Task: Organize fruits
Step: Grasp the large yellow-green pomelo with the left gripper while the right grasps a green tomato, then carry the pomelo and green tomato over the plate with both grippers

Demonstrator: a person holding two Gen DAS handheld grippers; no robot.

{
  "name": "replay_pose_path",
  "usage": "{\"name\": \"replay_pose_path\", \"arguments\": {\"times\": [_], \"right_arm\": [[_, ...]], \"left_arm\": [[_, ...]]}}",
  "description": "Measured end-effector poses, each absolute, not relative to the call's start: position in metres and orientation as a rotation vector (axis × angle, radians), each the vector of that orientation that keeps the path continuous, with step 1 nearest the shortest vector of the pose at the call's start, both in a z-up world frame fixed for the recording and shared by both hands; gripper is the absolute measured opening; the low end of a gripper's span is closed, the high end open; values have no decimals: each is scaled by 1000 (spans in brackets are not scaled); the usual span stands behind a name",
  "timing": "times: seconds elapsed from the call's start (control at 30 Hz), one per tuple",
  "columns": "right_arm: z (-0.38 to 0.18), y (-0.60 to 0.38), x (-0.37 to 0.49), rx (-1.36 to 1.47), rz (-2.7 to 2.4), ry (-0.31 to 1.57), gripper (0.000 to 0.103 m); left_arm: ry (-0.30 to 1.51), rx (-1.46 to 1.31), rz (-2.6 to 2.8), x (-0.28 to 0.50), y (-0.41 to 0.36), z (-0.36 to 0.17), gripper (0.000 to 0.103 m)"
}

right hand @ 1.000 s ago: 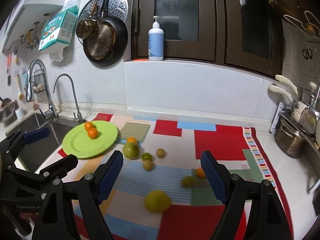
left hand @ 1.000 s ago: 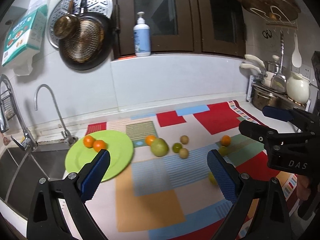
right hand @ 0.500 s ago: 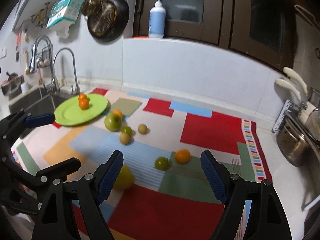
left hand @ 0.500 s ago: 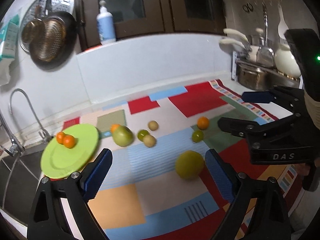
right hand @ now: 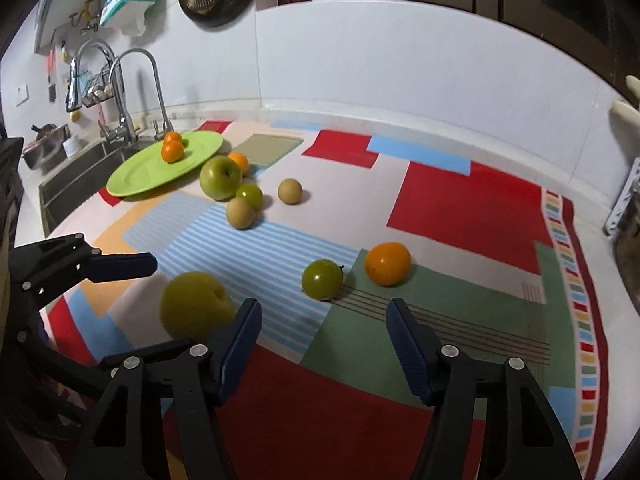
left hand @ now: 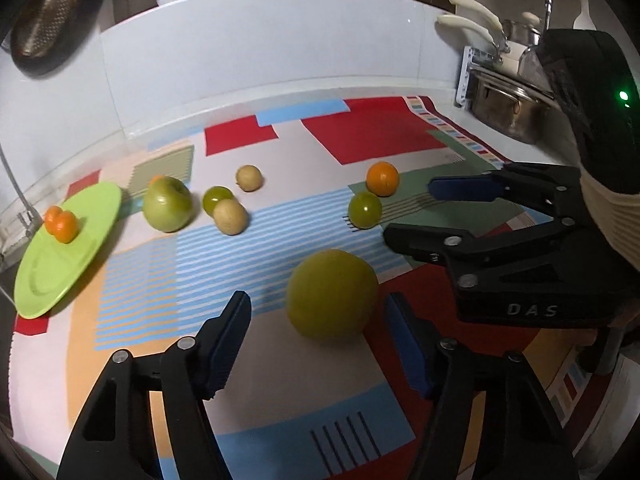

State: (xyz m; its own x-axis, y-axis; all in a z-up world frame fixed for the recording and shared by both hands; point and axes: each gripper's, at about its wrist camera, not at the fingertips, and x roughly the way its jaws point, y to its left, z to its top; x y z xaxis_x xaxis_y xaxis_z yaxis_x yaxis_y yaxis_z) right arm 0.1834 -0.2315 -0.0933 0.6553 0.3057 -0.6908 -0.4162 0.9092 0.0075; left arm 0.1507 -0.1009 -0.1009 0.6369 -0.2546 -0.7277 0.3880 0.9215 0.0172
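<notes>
My left gripper [left hand: 318,328] is open, its fingers either side of and just short of a large yellow-green fruit [left hand: 331,294] on the patchwork mat. My right gripper [right hand: 322,334] is open and empty, just short of a small green fruit [right hand: 322,279] with an orange [right hand: 388,263] beside it. The yellow-green fruit [right hand: 195,306] shows left of it. A green plate [left hand: 64,246] at far left holds two small oranges [left hand: 61,224]. A green apple [left hand: 168,209], a small green fruit [left hand: 217,198] and two tan fruits [left hand: 230,216] lie near the plate.
The colourful mat [right hand: 460,208] covers the counter. A sink [right hand: 60,176] and taps [right hand: 120,92] are at the left. Steel pots [left hand: 508,108] stand on a rack at the right. The white backsplash [right hand: 400,72] closes the back.
Both grippers have moved forward and down toward the mat. The left one has come up to the yellow-green fruit; the right one has neared the small green fruit and orange.
</notes>
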Motion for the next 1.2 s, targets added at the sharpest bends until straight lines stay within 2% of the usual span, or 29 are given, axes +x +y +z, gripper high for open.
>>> {"name": "replay_pose_path", "arguments": {"times": [0.2,0.33,0.43,0.57,0.67,0.8,1.2], "right_arm": [[-108,-230,204,-109,447,815,55],[-110,-227,214,-91,461,829,54],[-111,-222,221,-102,463,836,53],[-115,-218,228,-104,460,865,46],[-115,-214,229,-108,454,861,44],[-117,-208,229,-133,443,867,29],[-93,-194,198,-102,418,825,29]], "left_arm": [[844,153,-392,161,-105,-109,59],[857,129,-409,167,-103,-111,49],[861,125,-394,168,-100,-109,49],[826,119,-334,169,-89,-97,49],[798,125,-289,171,-81,-89,49],[800,111,-255,172,-72,-87,49],[763,105,-248,154,-45,-70,49]]}}
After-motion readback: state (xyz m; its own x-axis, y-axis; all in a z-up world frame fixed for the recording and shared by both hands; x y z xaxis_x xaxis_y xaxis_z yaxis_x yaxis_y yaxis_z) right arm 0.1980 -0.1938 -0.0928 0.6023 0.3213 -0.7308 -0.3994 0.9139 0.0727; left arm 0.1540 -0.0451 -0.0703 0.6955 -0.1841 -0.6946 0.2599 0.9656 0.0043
